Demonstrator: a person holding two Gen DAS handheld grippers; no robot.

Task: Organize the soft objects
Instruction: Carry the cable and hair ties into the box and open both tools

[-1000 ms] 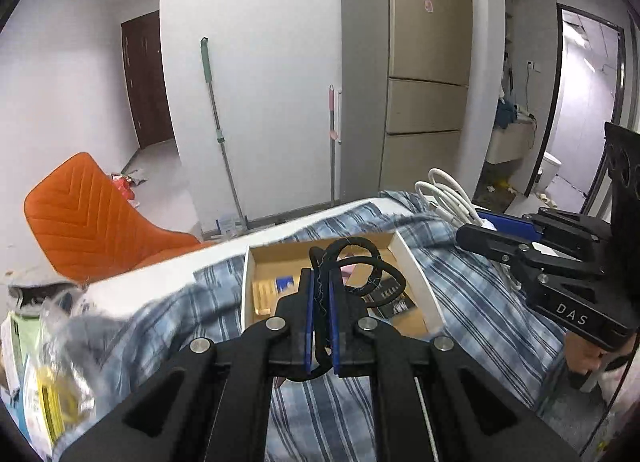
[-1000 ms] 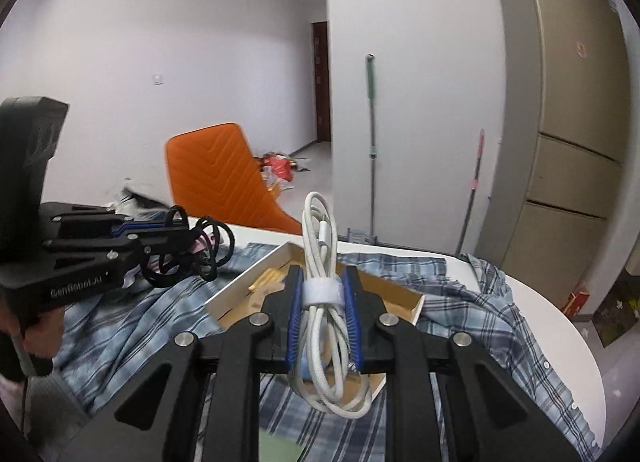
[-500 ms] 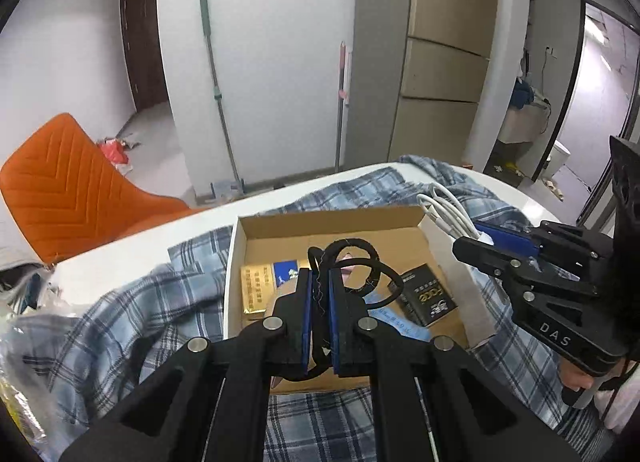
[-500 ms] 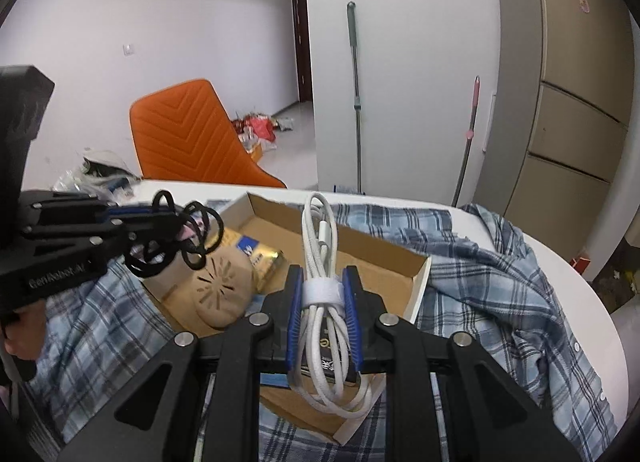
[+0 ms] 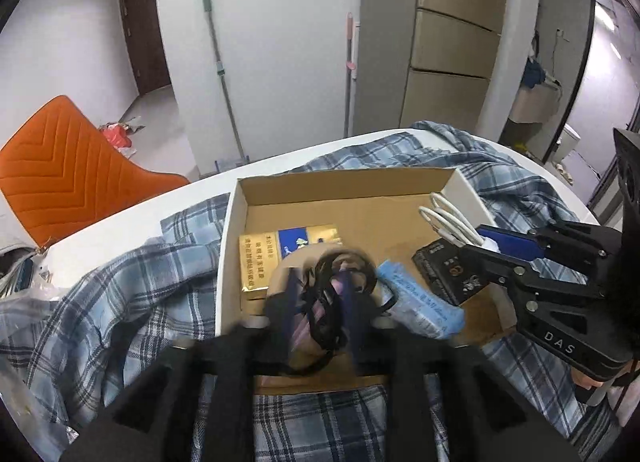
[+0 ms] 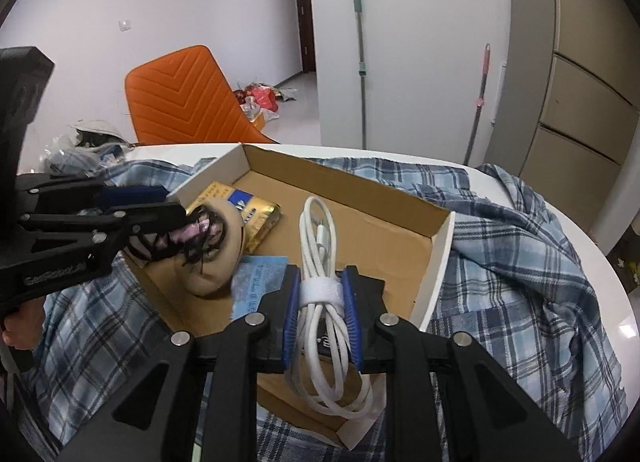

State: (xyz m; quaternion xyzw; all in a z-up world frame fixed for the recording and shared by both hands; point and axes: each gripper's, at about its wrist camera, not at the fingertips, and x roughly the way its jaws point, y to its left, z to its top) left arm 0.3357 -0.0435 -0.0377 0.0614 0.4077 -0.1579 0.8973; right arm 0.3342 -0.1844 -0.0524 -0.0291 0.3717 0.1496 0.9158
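Note:
My left gripper (image 5: 322, 286) hangs low over the near left part of an open cardboard box (image 5: 228, 246). Its jaws are opening, blurred, with a tangle of black loops (image 5: 326, 294) loose between them, just above a beige round pad (image 6: 216, 262). In the right wrist view the left gripper (image 6: 180, 222) comes in from the left with the black loops (image 6: 200, 242) at its tips. My right gripper (image 6: 322, 302) is shut on a coiled white cable (image 6: 320, 230) with a white strap, over the box's near right side. The left wrist view shows the right gripper (image 5: 486, 244) and the white cable (image 5: 448, 222).
In the box lie a gold and blue pack (image 5: 272, 254), a light blue tissue pack (image 5: 420, 302) and a black carton (image 5: 452, 270). The box sits on a blue plaid shirt (image 6: 520, 262) spread over a white round table (image 6: 600, 270). An orange chair (image 6: 188, 98) stands behind.
Both grippers have sunk and tipped down over the box. The left jaws, shut on the black loops before, now stand apart. The right gripper still clamps the white cable.

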